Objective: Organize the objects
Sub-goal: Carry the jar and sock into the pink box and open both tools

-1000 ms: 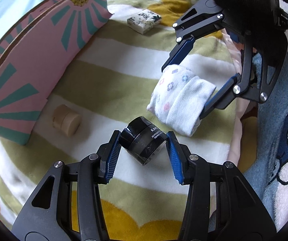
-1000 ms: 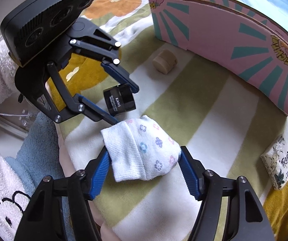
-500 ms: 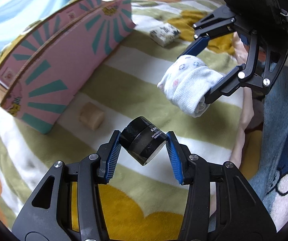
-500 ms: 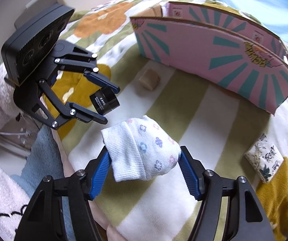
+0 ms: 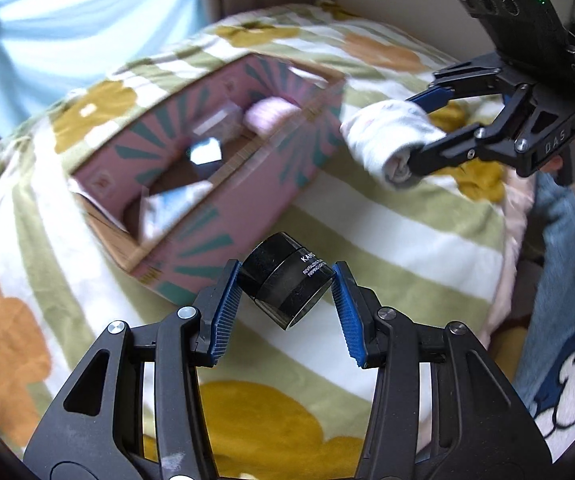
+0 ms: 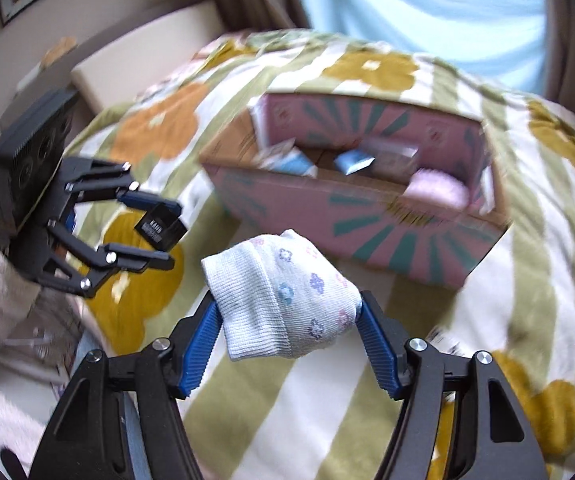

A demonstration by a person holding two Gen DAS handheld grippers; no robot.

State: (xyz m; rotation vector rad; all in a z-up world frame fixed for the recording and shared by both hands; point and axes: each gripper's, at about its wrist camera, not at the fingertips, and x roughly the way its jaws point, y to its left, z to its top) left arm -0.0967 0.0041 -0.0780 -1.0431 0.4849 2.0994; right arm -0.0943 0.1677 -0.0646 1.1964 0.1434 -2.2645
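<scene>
My left gripper (image 5: pixel 286 286) is shut on a black cosmetic jar (image 5: pixel 287 280) and holds it in the air above the blanket; it also shows in the right wrist view (image 6: pixel 161 226). My right gripper (image 6: pixel 287 312) is shut on a rolled white floral sock (image 6: pixel 283 296), seen from the left wrist view (image 5: pixel 391 140) at upper right. Both are raised in front of an open pink box with teal rays (image 6: pixel 367 216) (image 5: pixel 223 200) that holds several small items, among them a pink soft thing (image 6: pixel 437 190).
The box stands on a striped, flowered blanket (image 6: pixel 307 392) on a bed. A light-blue curtain (image 6: pixel 407 8) hangs behind. A blue cartoon-print fabric (image 5: pixel 567 360) lies at the right edge. A beige surface (image 6: pixel 135 64) is at the far left.
Both grippers have risen with their loads, so the open top of the pink box and its contents have come into view. The small tan block and patterned packet have dropped out of sight.
</scene>
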